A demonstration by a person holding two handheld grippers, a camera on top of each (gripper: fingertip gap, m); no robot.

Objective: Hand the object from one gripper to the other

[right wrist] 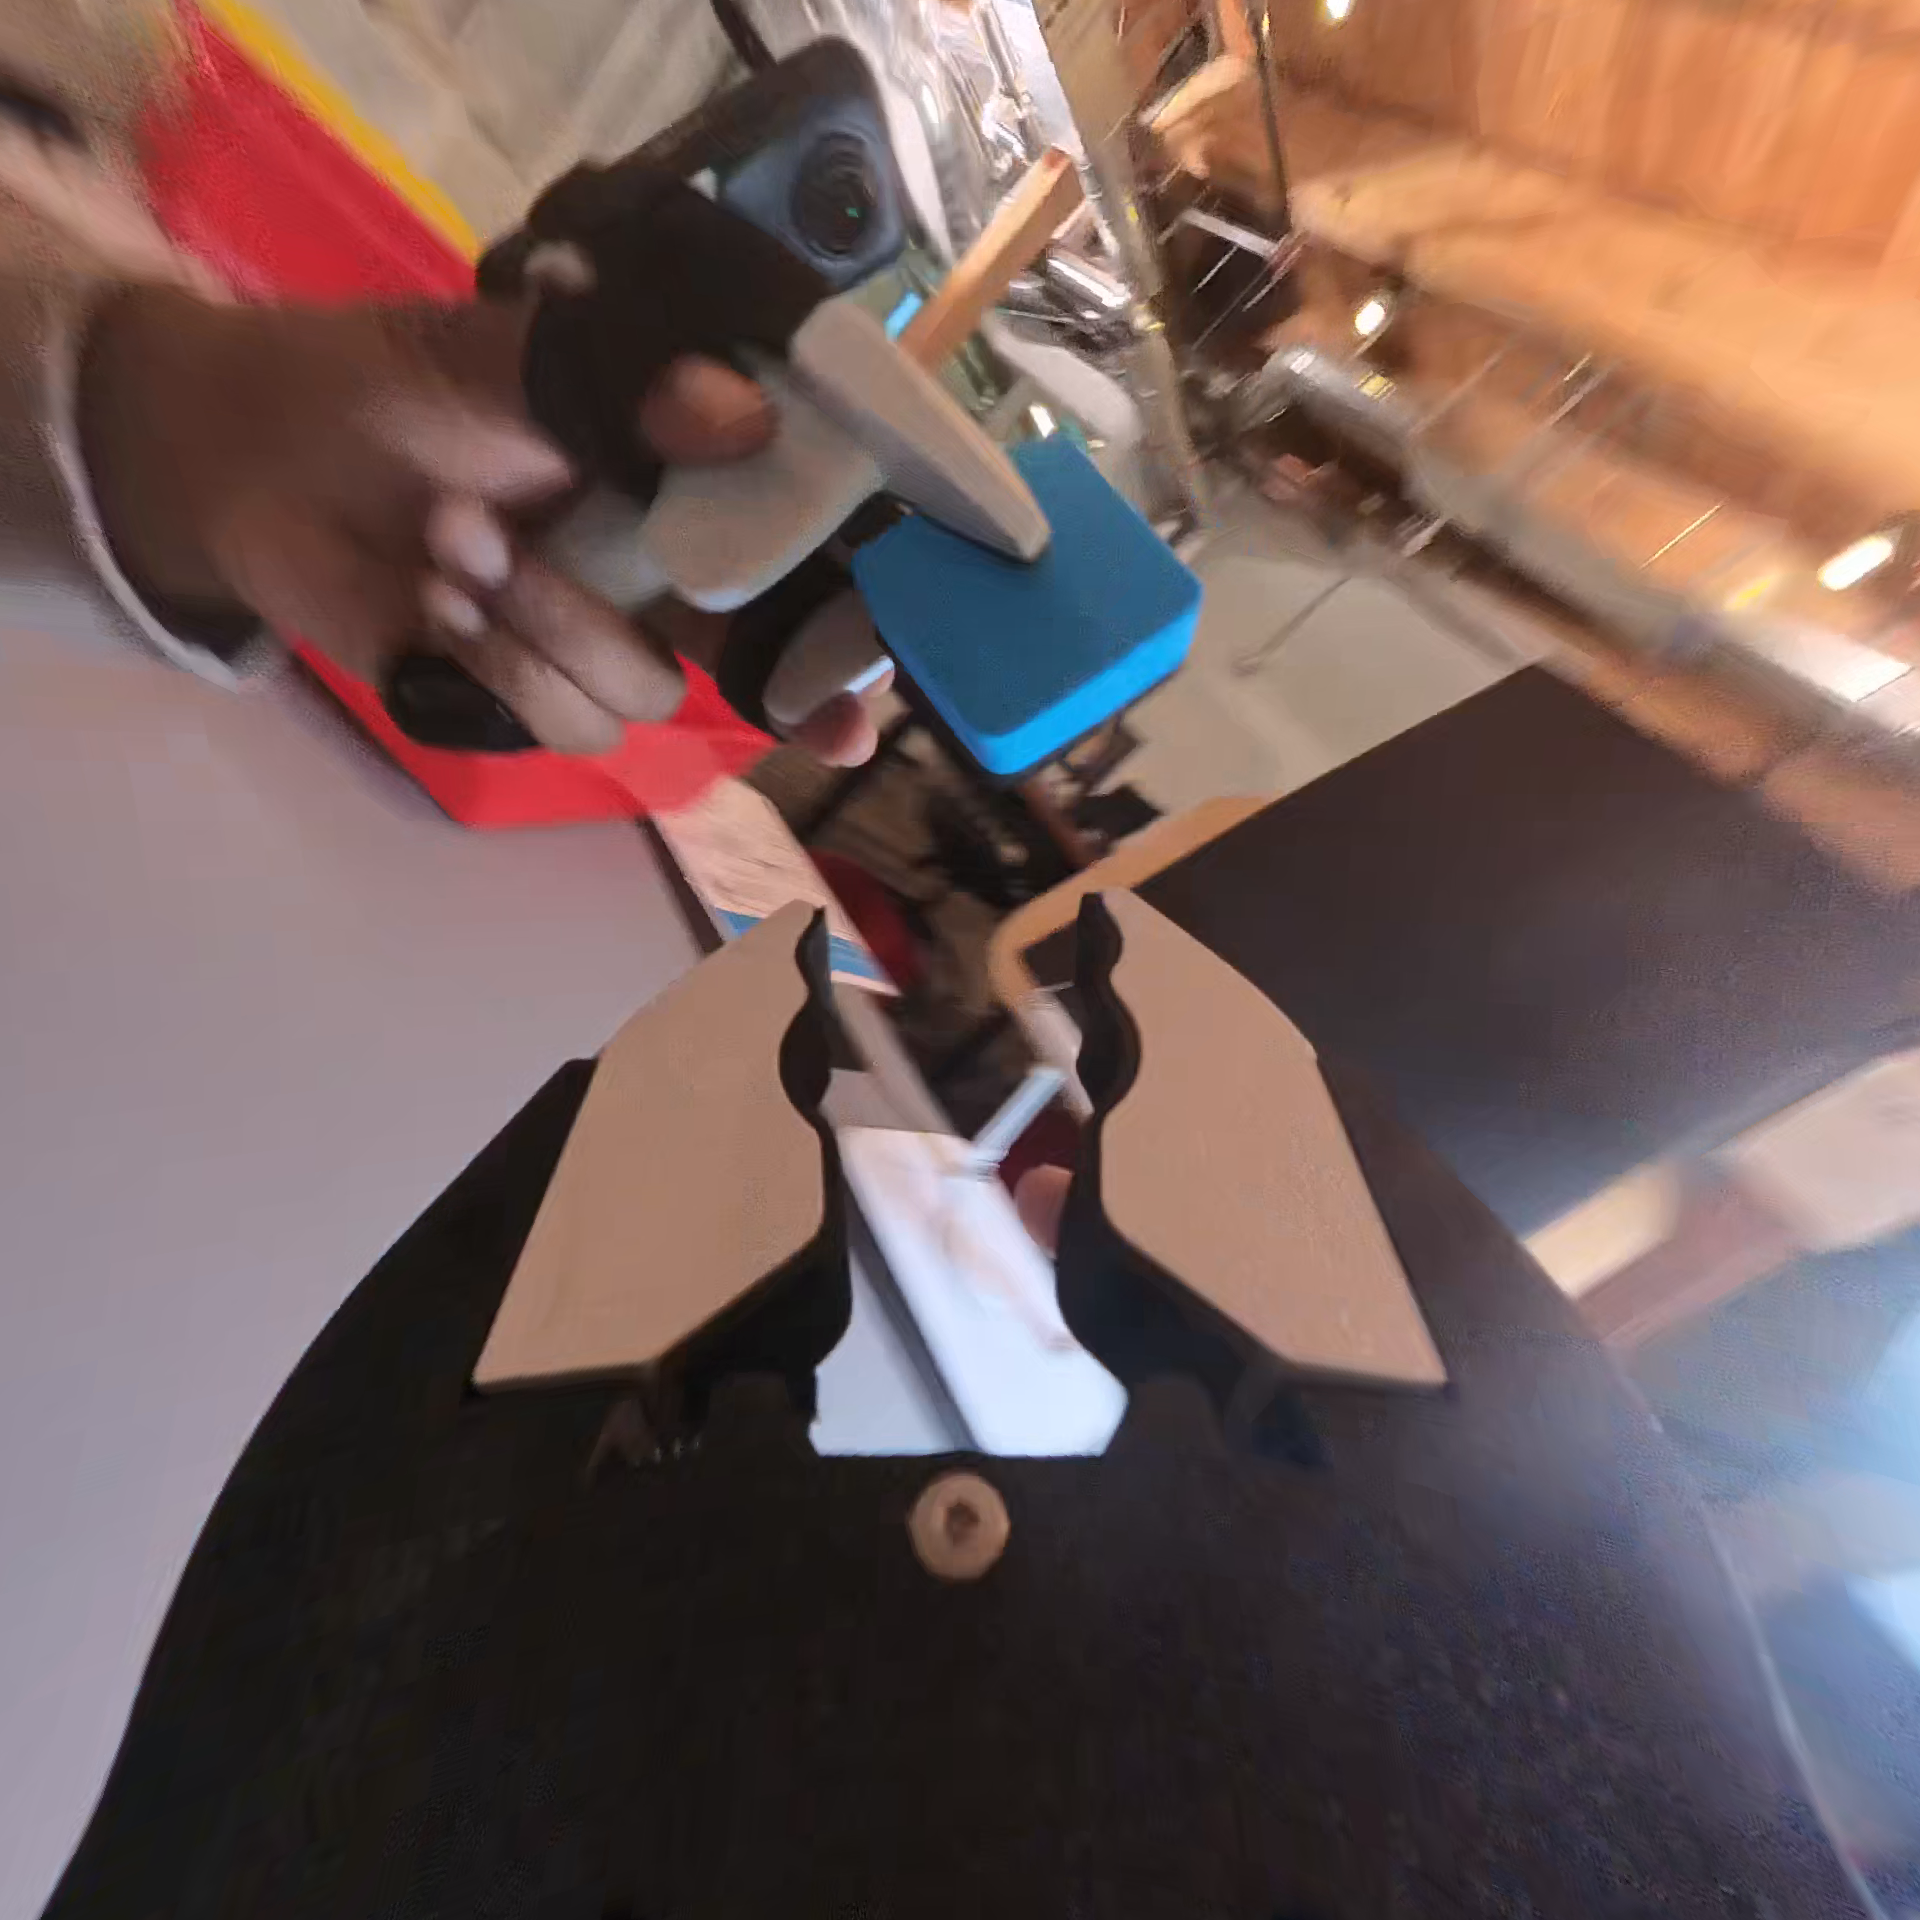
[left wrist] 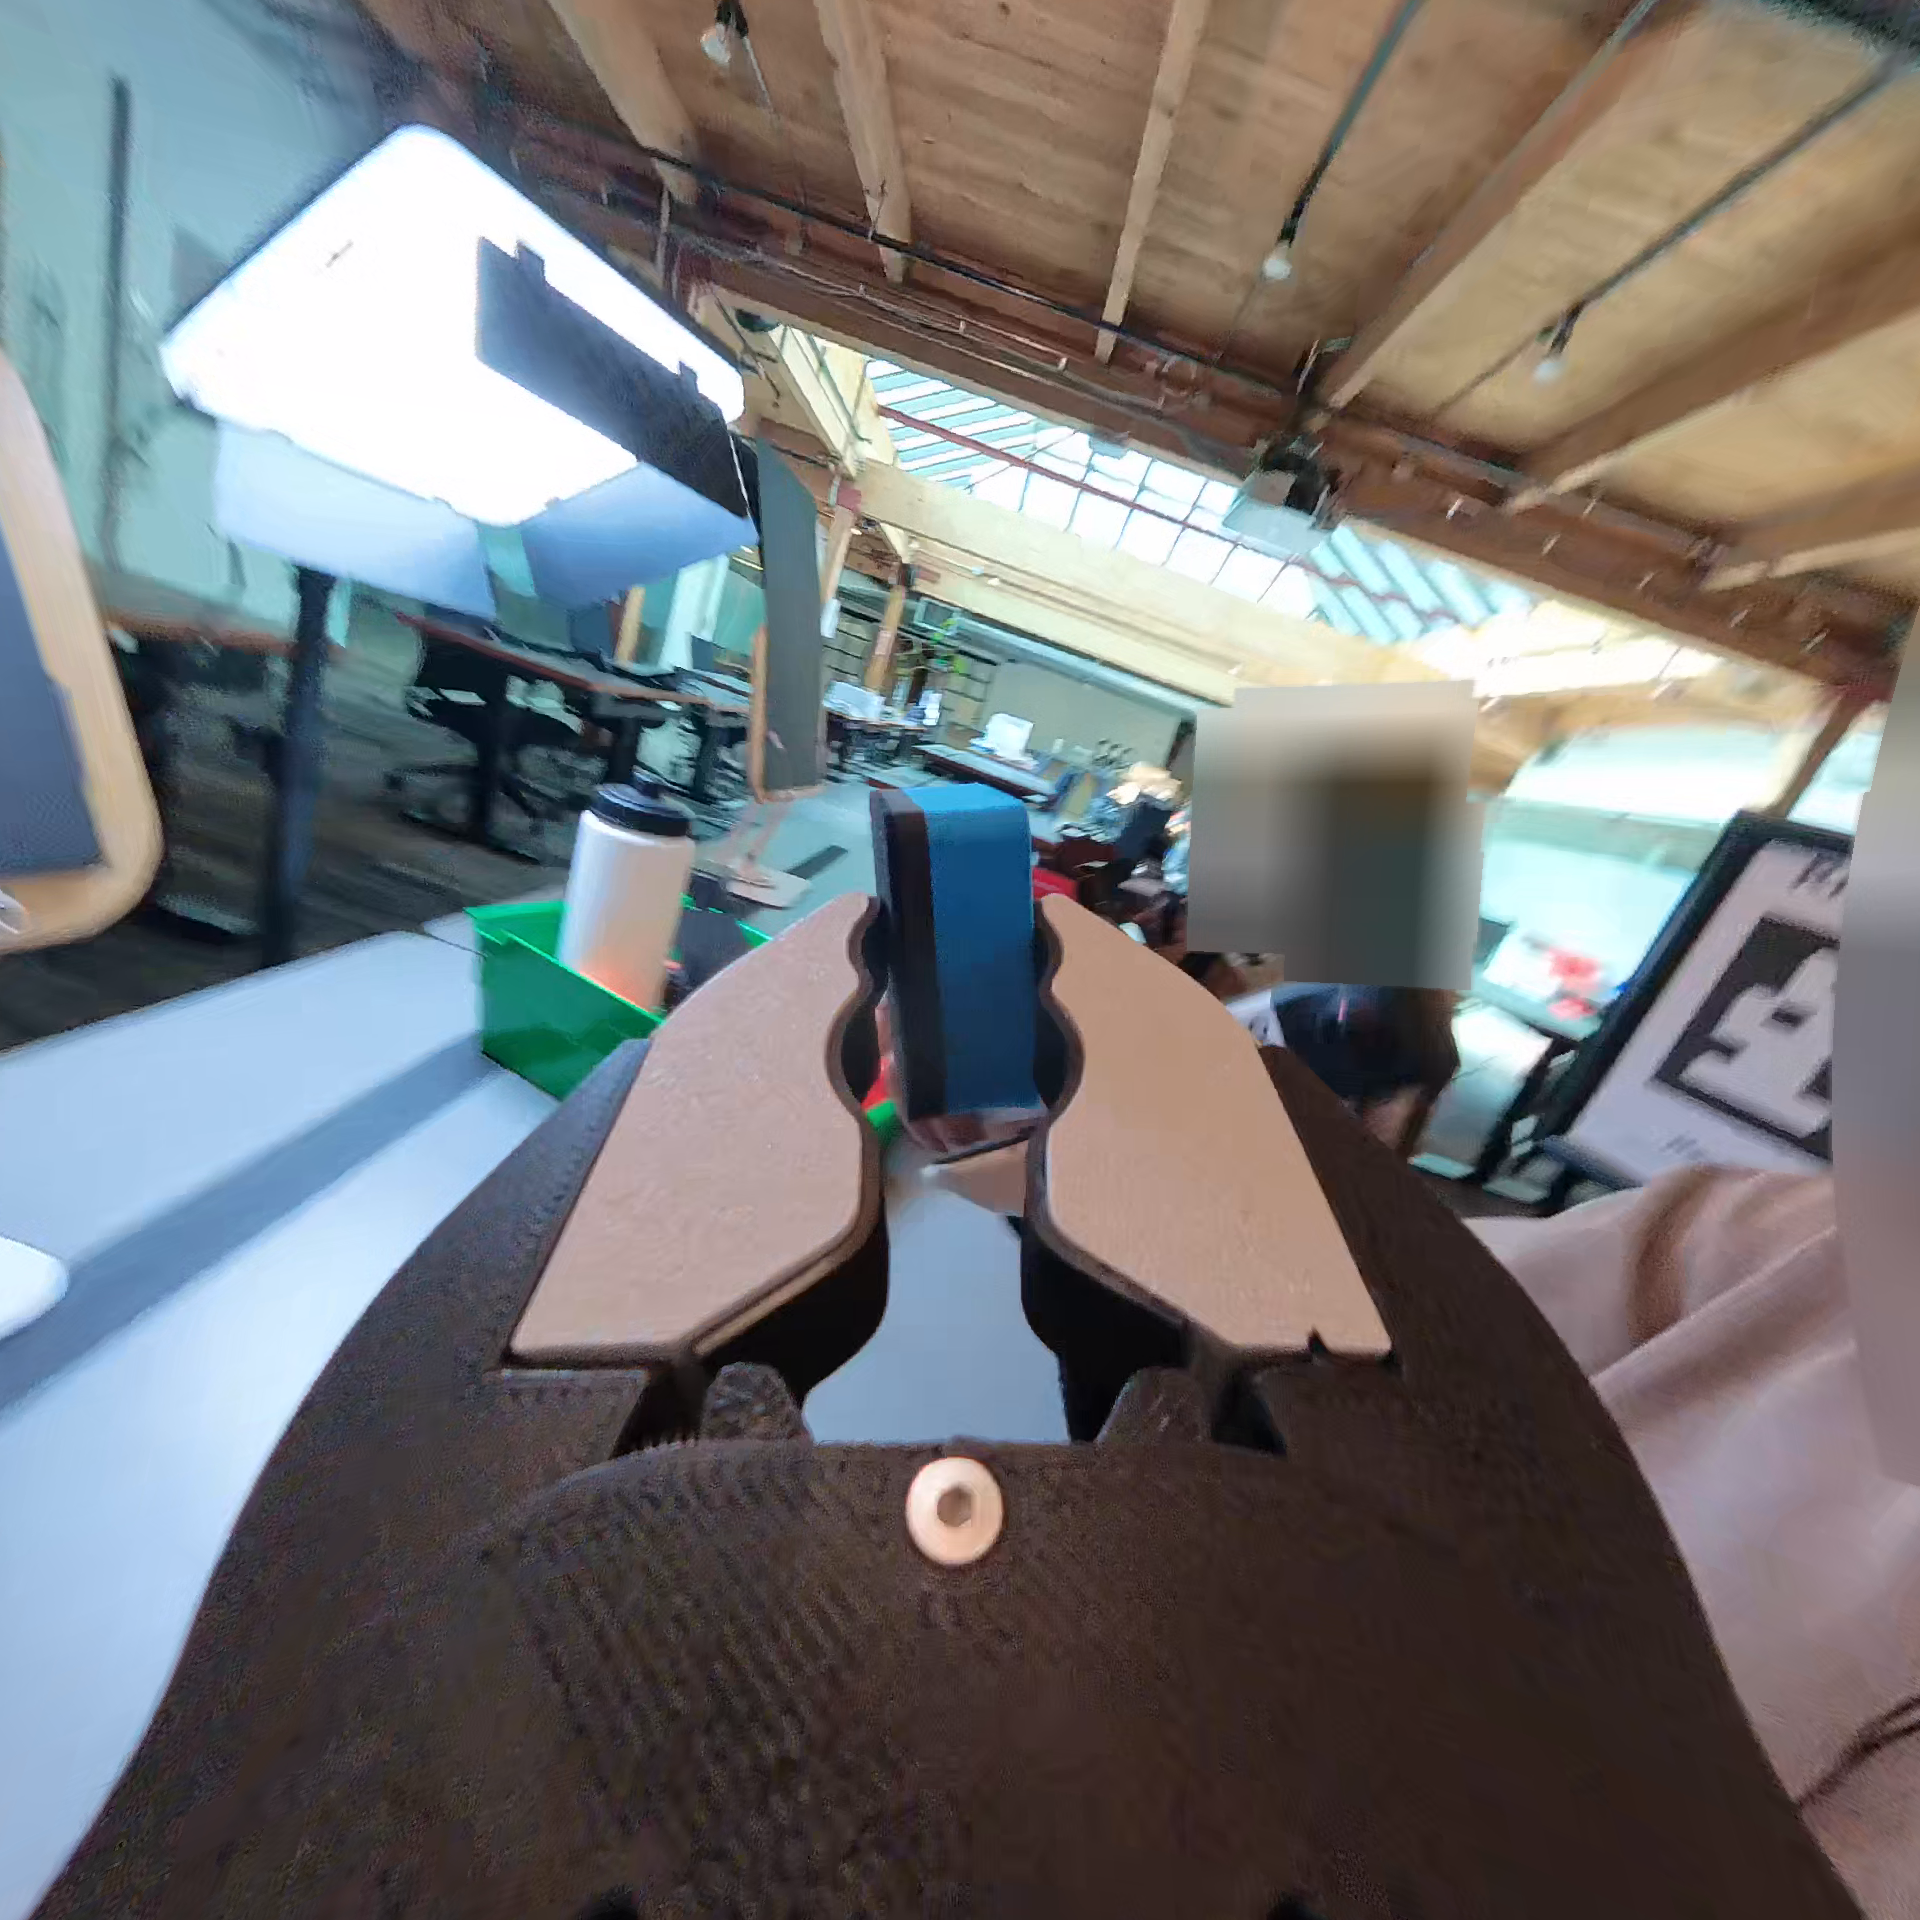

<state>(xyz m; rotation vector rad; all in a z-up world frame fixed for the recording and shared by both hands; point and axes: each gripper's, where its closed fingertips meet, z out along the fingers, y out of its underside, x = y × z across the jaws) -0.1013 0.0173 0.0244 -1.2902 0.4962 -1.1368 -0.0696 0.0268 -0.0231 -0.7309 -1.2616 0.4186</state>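
The left gripper (left wrist: 956, 997) was clamped on a blue foam block with a black layer on one face (left wrist: 961, 935), which stood upright between its tan fingers (left wrist: 727, 1122), the black face toward 9 o'clock. From the right wrist view the same block (right wrist: 1023, 623) appeared at about 12 o'clock, well apart from the right gripper (right wrist: 951, 971), with one tan finger of the left gripper (right wrist: 914, 436) lying across its blue face. A person's hand (right wrist: 343, 488) gripped that tool at 10 o'clock, and a small camera (right wrist: 821, 197) sat above it.

The right gripper's jaws stood parted with nothing between them; only a white table edge (right wrist: 935, 1278) showed through the gap.

In the left wrist view, a green bin (left wrist: 540, 987) sat at 10 o'clock from the block, with a white bottle with a black cap (left wrist: 623, 894) standing in it. A bright softbox light (left wrist: 416, 343) hung farther out at 10 o'clock. A framed black-and-white marker board (left wrist: 1756, 997) leaned at 3 o'clock. A red bin (right wrist: 312, 208) lay behind the hand in the right wrist view.
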